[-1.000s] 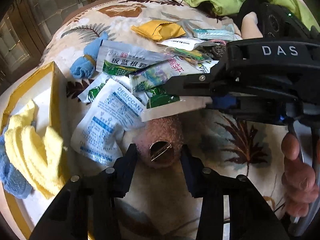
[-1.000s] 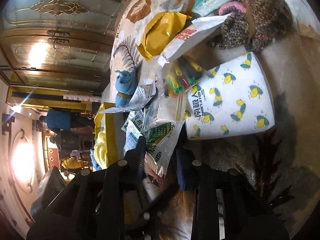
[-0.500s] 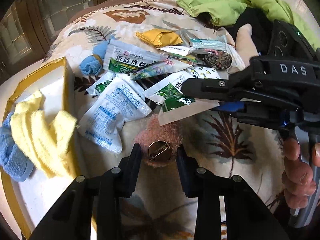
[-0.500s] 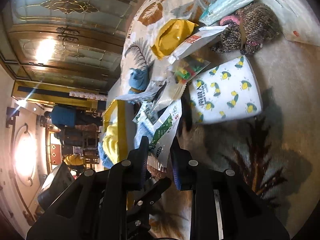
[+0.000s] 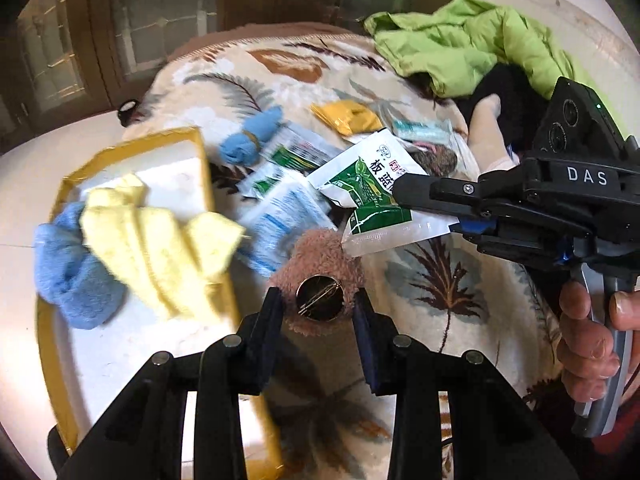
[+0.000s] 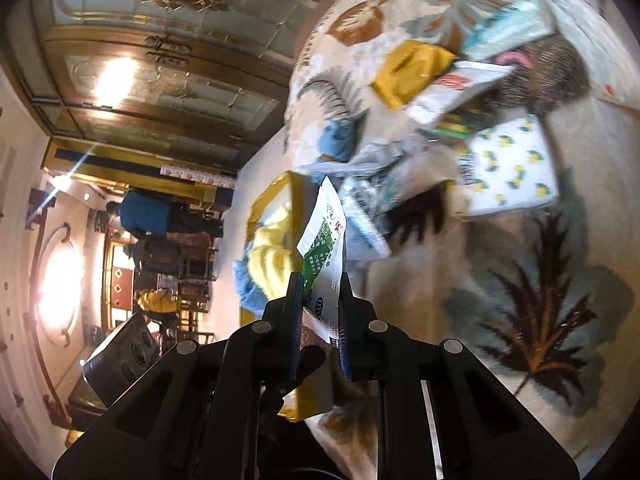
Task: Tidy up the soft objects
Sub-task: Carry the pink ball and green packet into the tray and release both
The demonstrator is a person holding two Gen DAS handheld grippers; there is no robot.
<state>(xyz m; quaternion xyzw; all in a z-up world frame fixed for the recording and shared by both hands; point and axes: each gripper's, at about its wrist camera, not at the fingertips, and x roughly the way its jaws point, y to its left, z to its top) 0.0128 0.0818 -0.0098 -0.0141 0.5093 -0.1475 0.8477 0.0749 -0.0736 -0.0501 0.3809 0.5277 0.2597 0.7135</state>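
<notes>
My left gripper [image 5: 318, 306] is shut on a pink fuzzy plush piece [image 5: 320, 256] with a round metal pin back, held above the blanket beside the yellow-rimmed box [image 5: 132, 148]. The box holds a yellow cloth [image 5: 160, 248] and a blue cloth [image 5: 72, 276]. My right gripper [image 6: 320, 288] is shut on a green and white sachet [image 6: 326, 240], lifted off the pile; the sachet also shows in the left wrist view [image 5: 372, 188], with the right gripper [image 5: 404, 192] reaching in from the right.
On the leaf-patterned blanket [image 5: 440, 300] lie a rolled blue cloth [image 5: 252, 140], a yellow packet [image 5: 348, 118], several white sachets [image 5: 284, 216], a lemon-print pack [image 6: 512, 168] and a dark knitted item [image 6: 540, 76]. A green jacket [image 5: 472, 40] lies at the far edge.
Both grippers have risen and pulled back. The left one carried the pink plush toward the box. The right one lifted the green sachet clear of the pile.
</notes>
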